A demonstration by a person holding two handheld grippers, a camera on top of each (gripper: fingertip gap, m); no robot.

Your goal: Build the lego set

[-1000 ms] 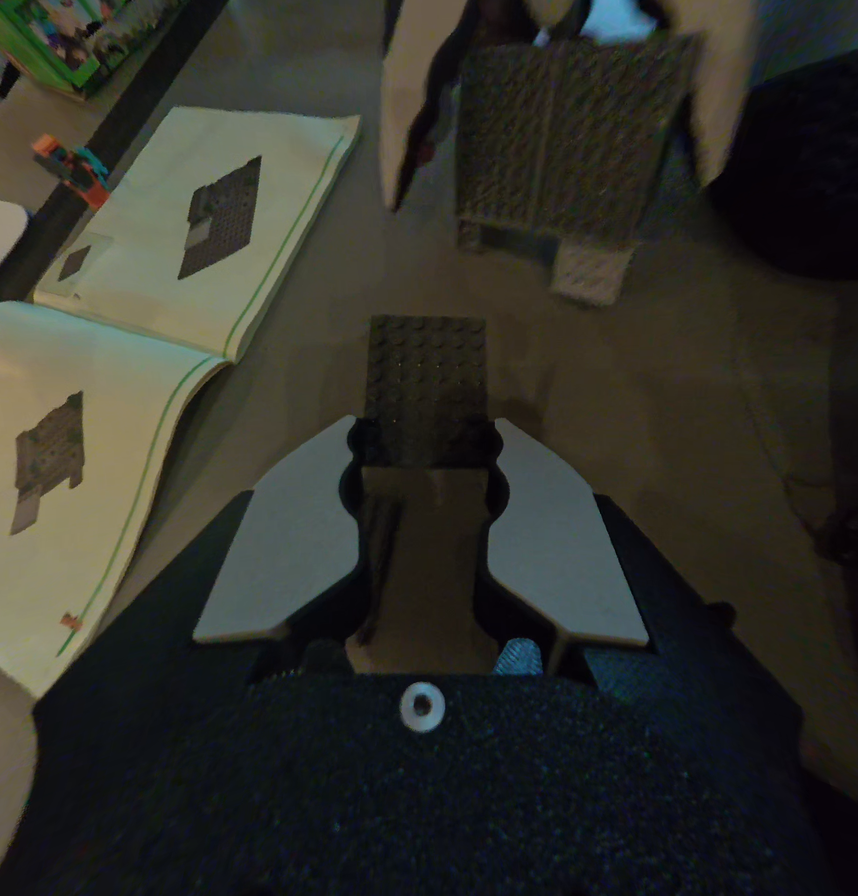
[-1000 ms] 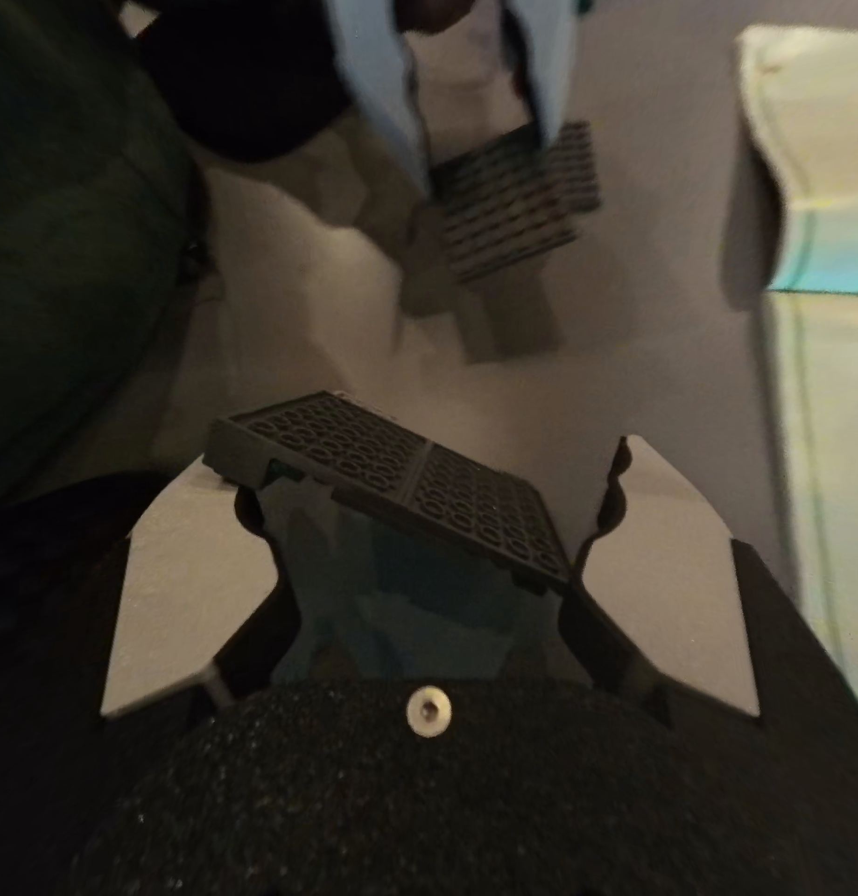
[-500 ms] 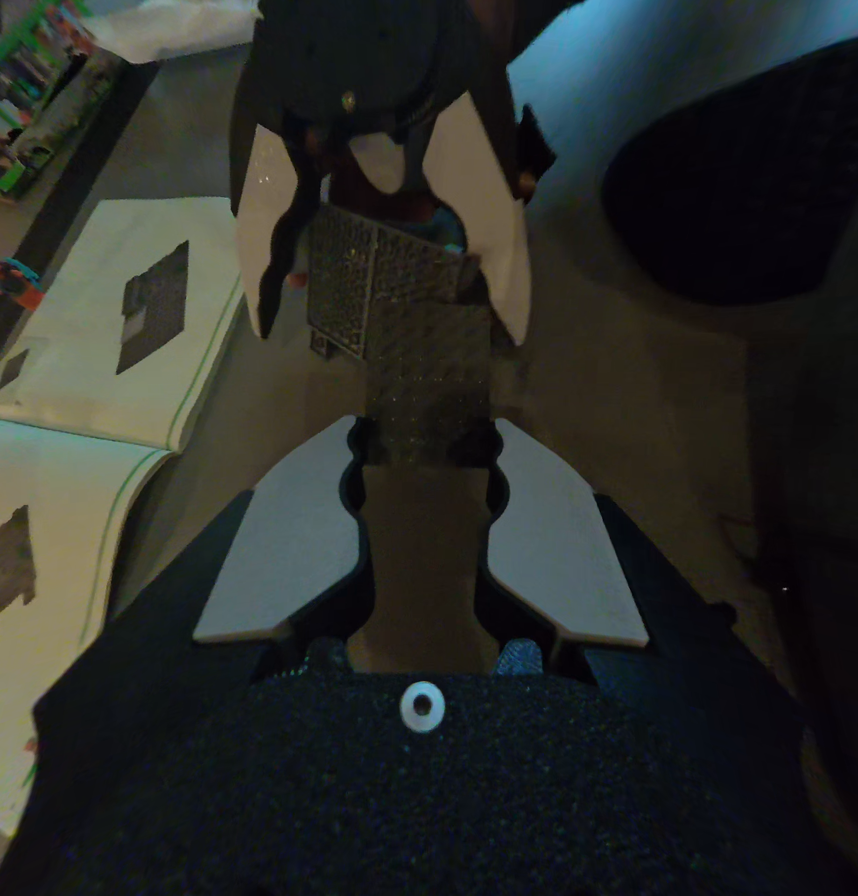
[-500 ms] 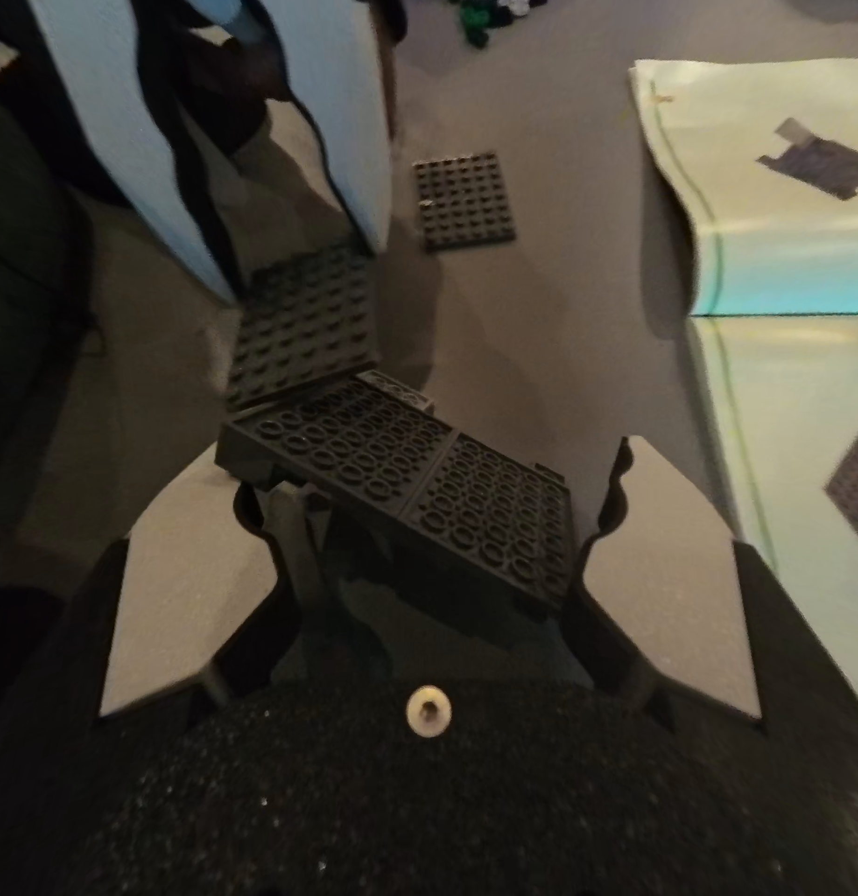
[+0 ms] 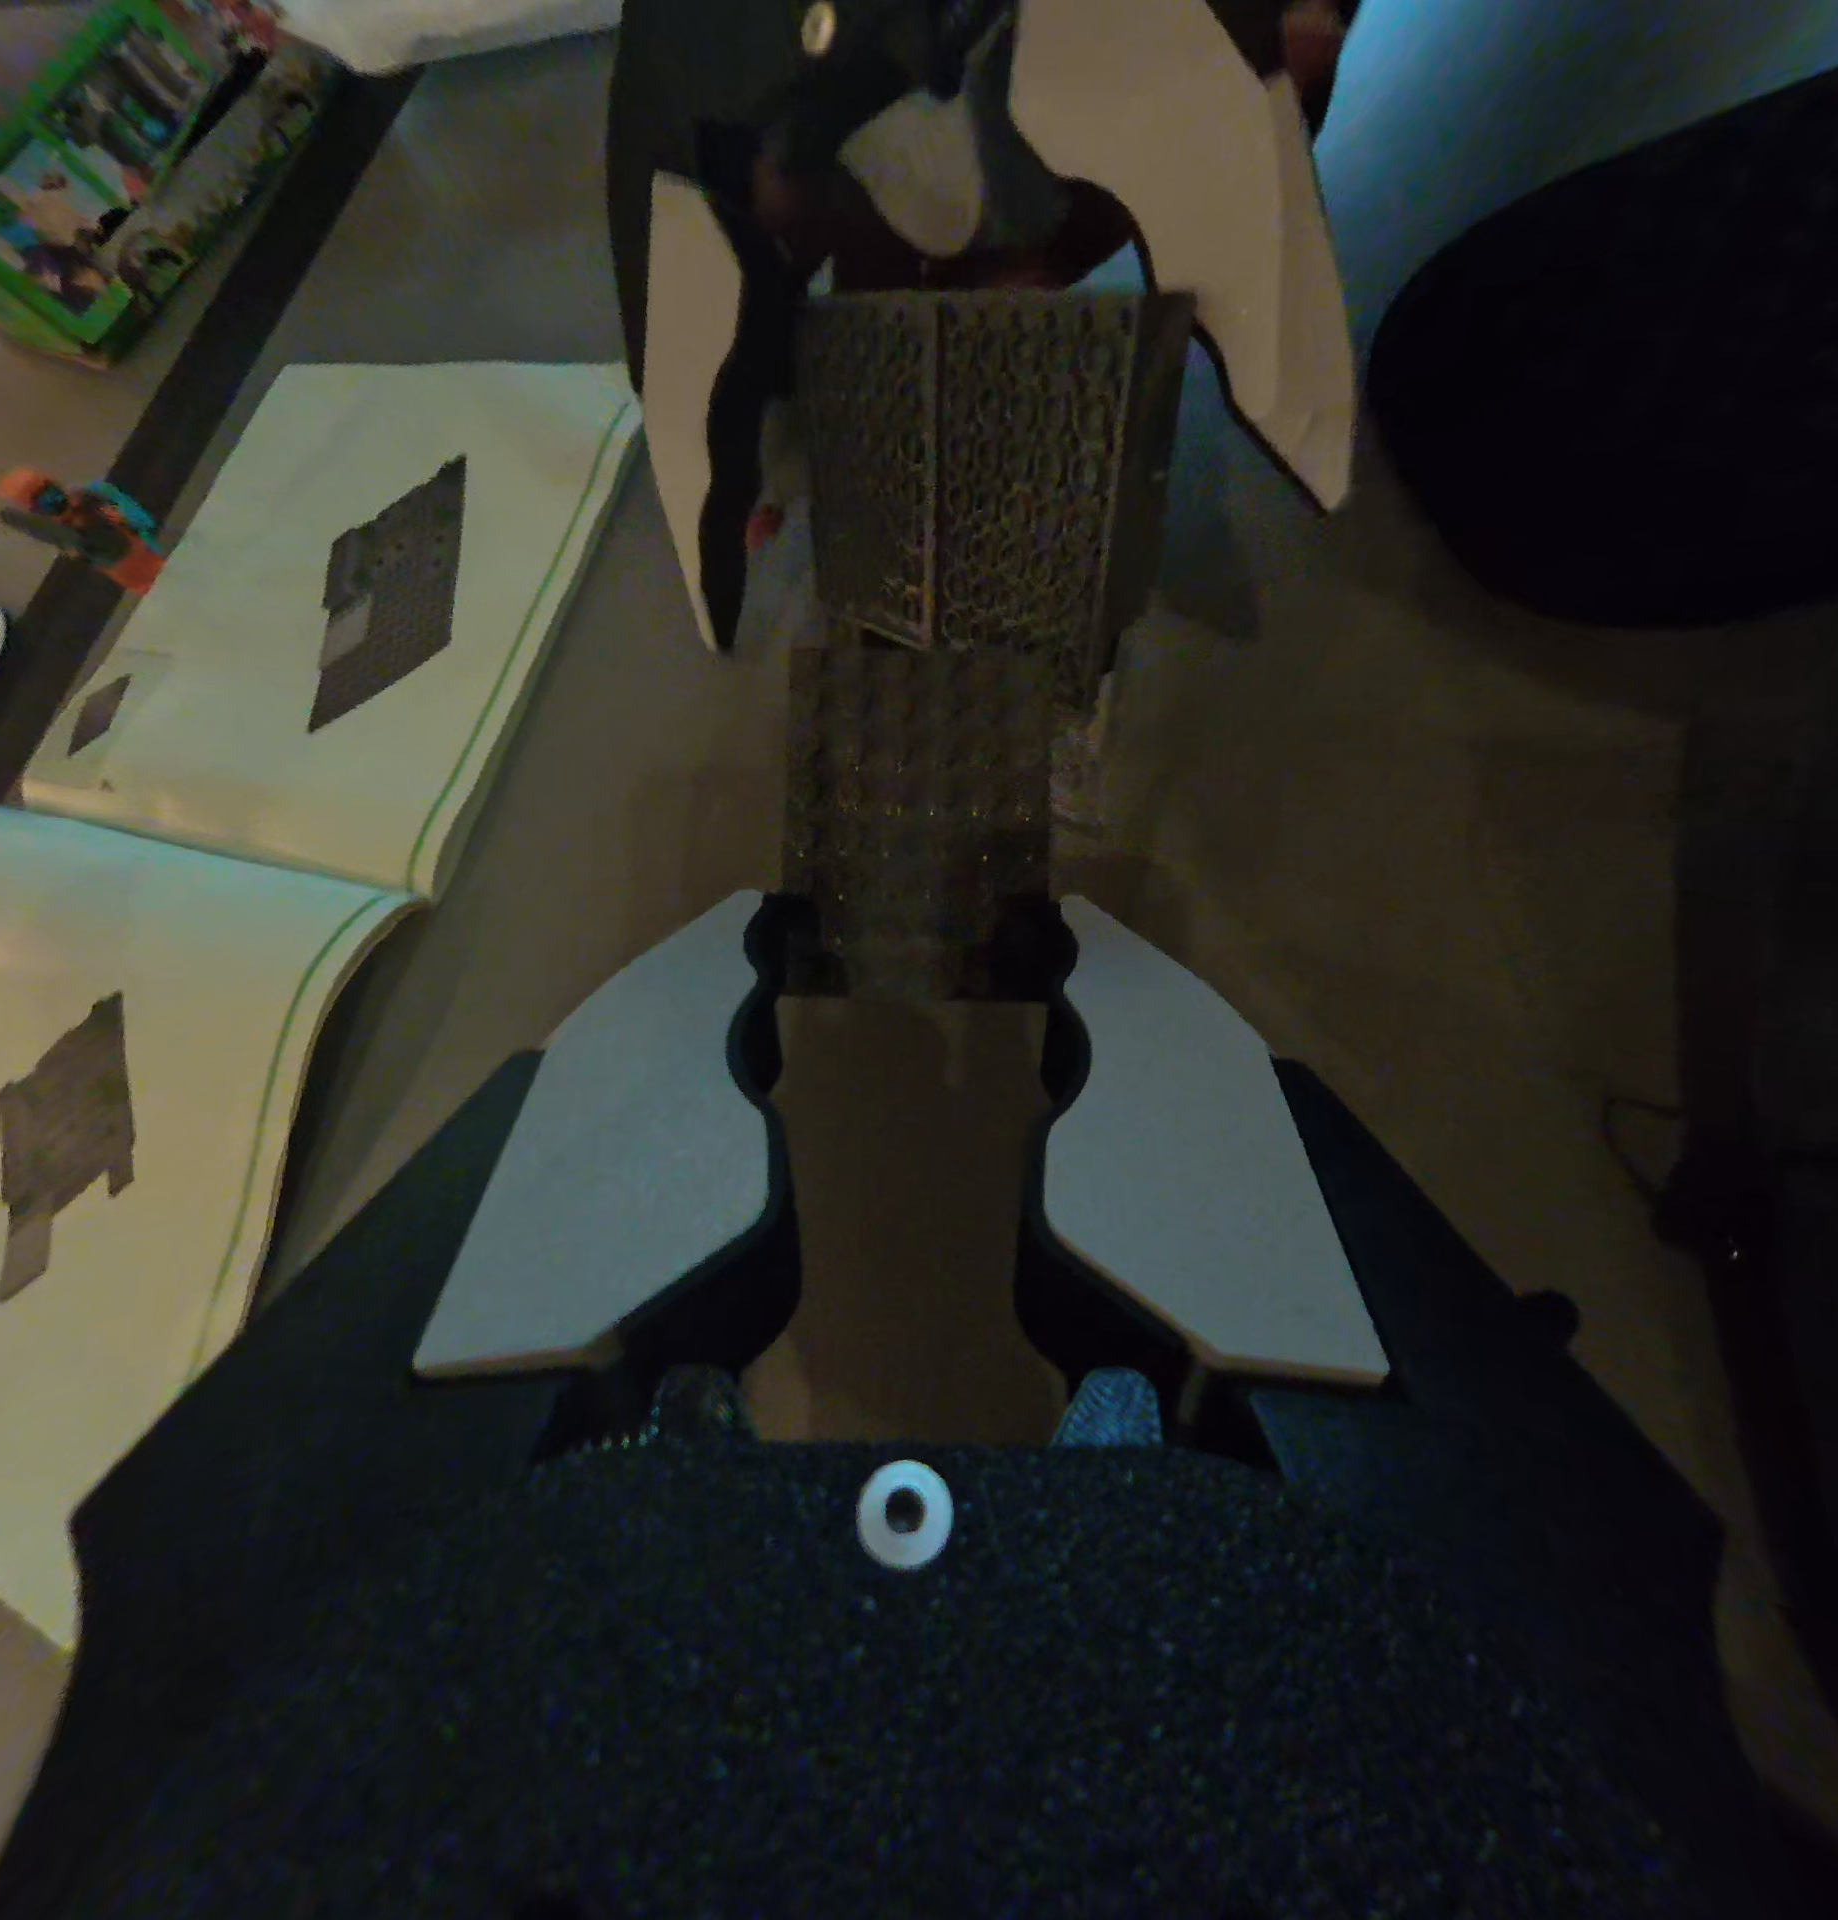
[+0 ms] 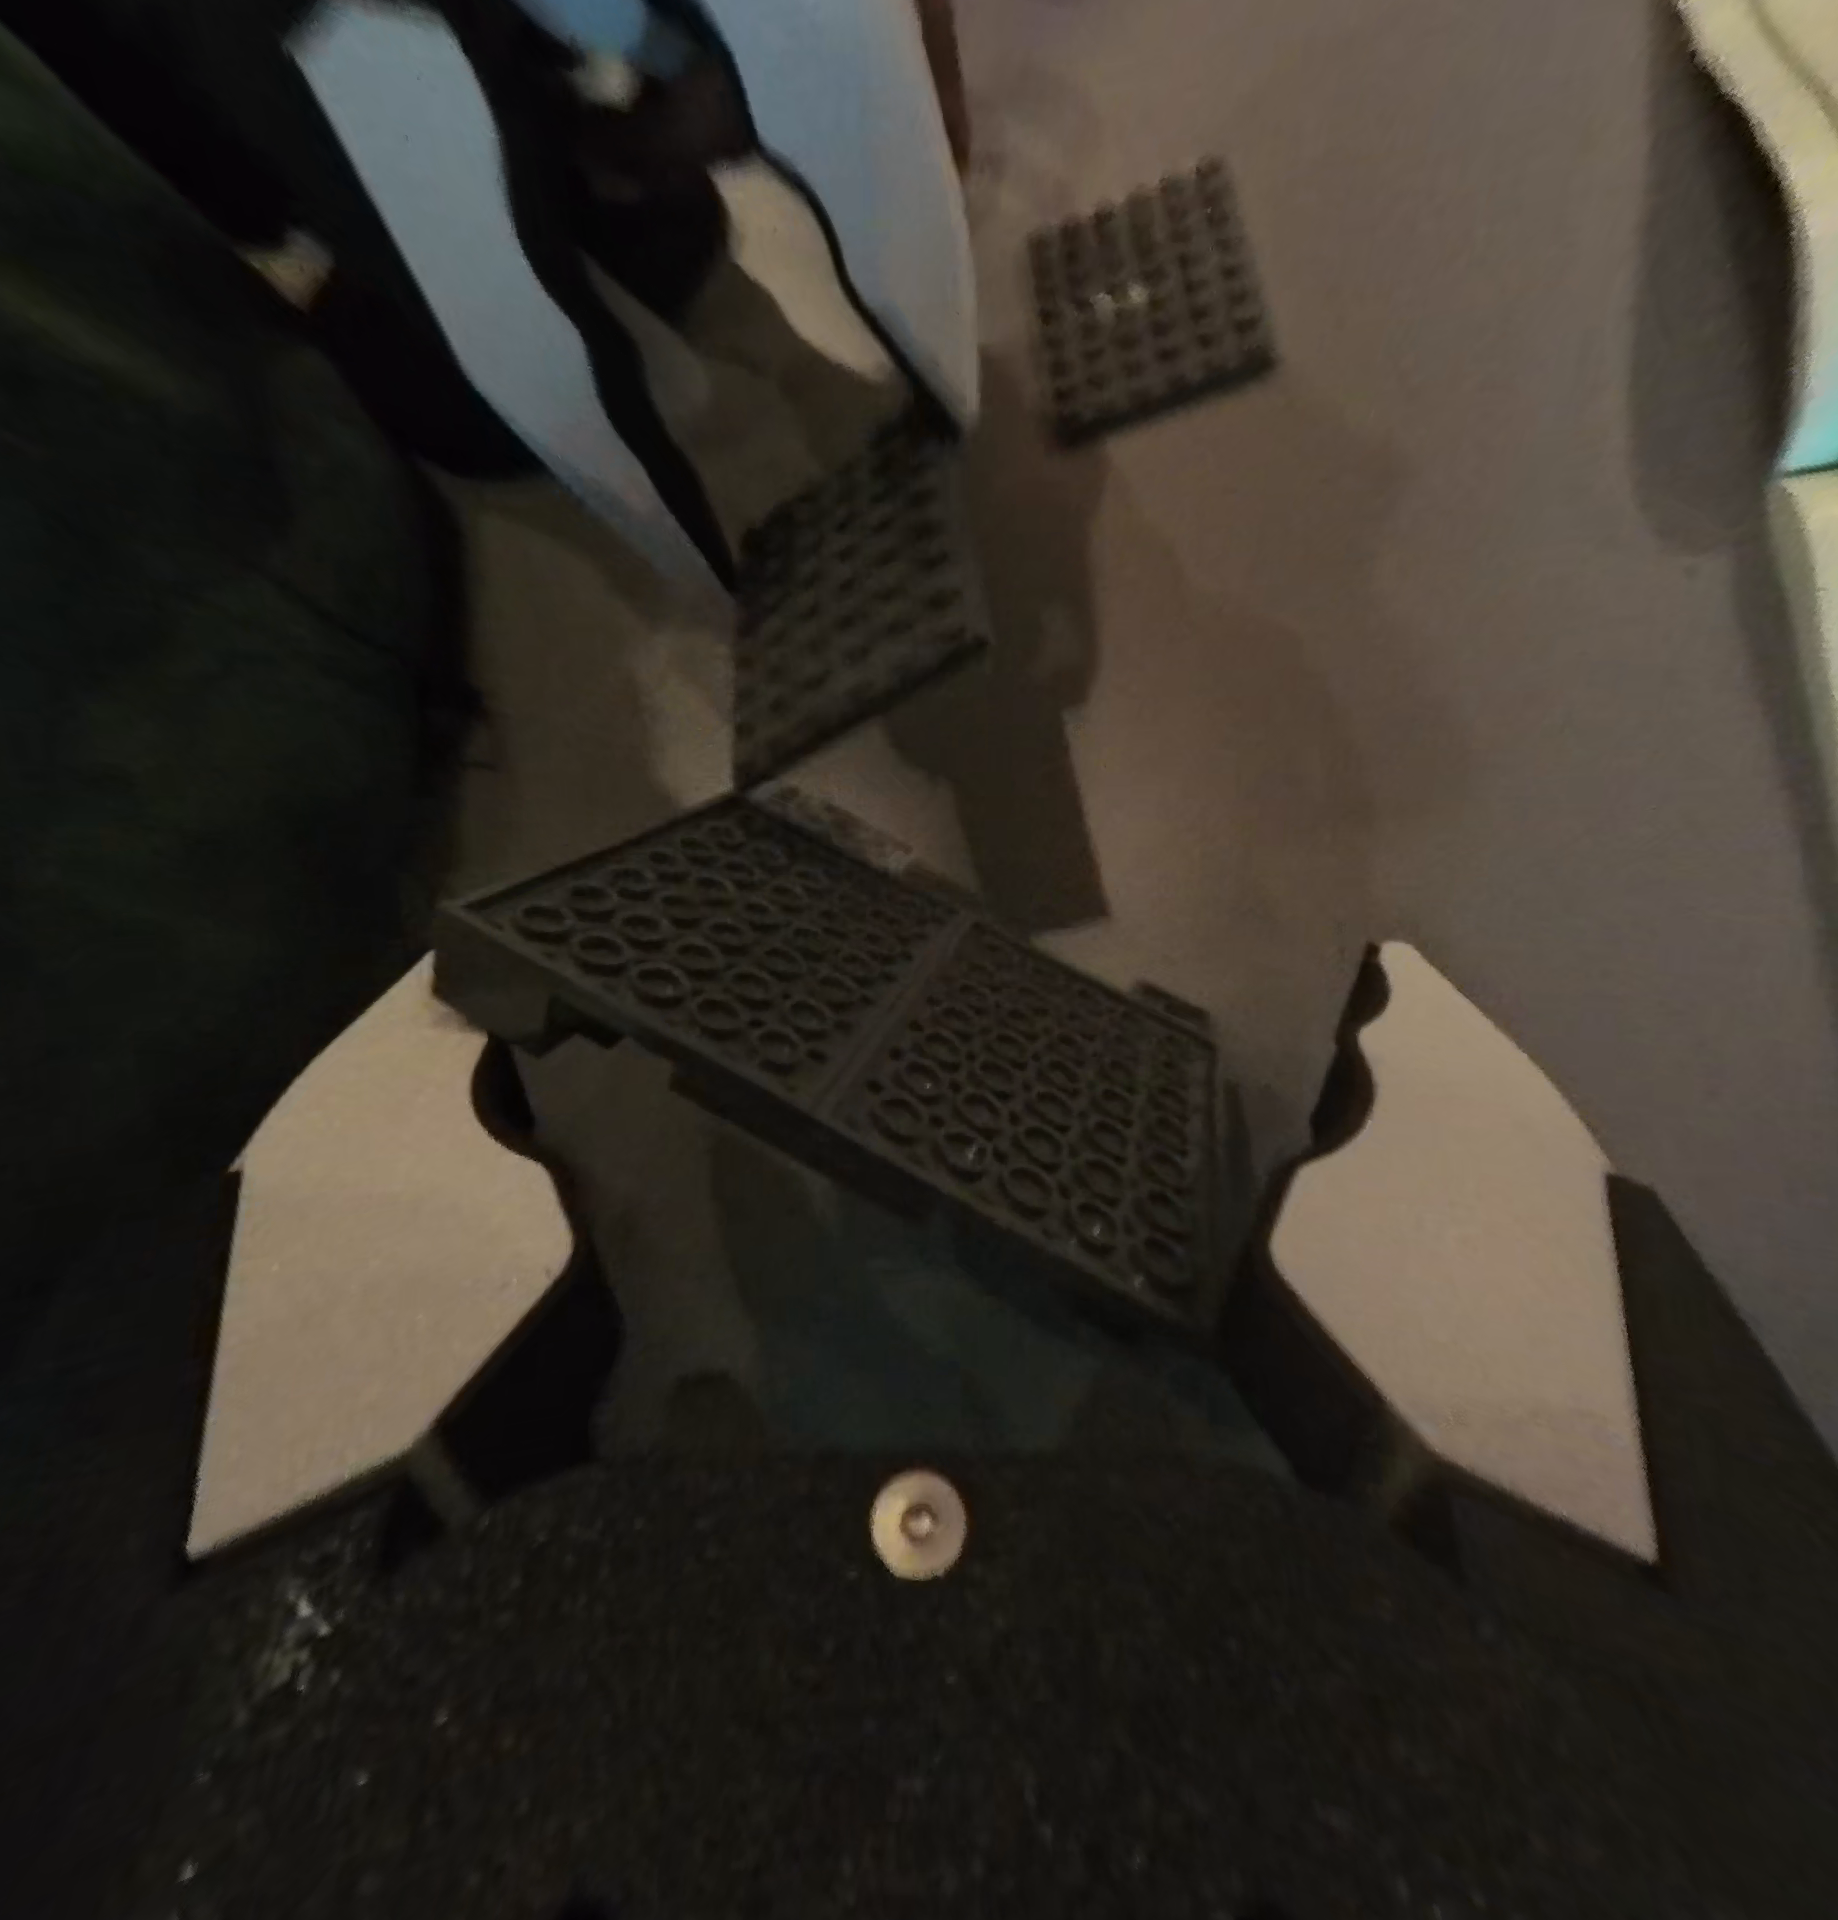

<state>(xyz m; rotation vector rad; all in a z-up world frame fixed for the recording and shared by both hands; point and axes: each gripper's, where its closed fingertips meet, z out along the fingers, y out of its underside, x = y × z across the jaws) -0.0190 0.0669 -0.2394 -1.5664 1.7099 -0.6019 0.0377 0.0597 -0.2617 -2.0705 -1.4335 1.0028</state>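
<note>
Grey tabletop point(image 5: 1362, 831), dim light, open instruction booklet point(image 5: 219, 748) off to the L w/ the set's green box point(image 5: 73, 177) at far corner.

L gripper point(image 5: 910, 925): fingers narrow, clamped on near end of a dark studded plate point(image 5: 920, 790), studs up, long axis straight ahead along the fingers.

R gripper point(image 6: 920, 1023): fingers wider, clamped across the two-plate assembly point(image 6: 842, 1049), held underside-up (tube side showing), tilted, seam down the middle. In L wrist view same assembly point(image 5: 972, 478) hangs facing the L gripper.

Key relation: L plate's far edge sits just under/at the assembly's near edge, axes roughly in line, grippers nose to nose. Can't tell if touching or a small gap; R view shows plate point(image 6: 858, 592) just beyond the assembly, apart by a sliver, skewed a bit.

Judgement: step = join plate to assembly's underside. Next needs skew taken out, studs lined w/ tubes, then press. Risk: offset by a stud row.

Spare square plate point(image 6: 1154, 301) lies flat on table, well apart.
</note>
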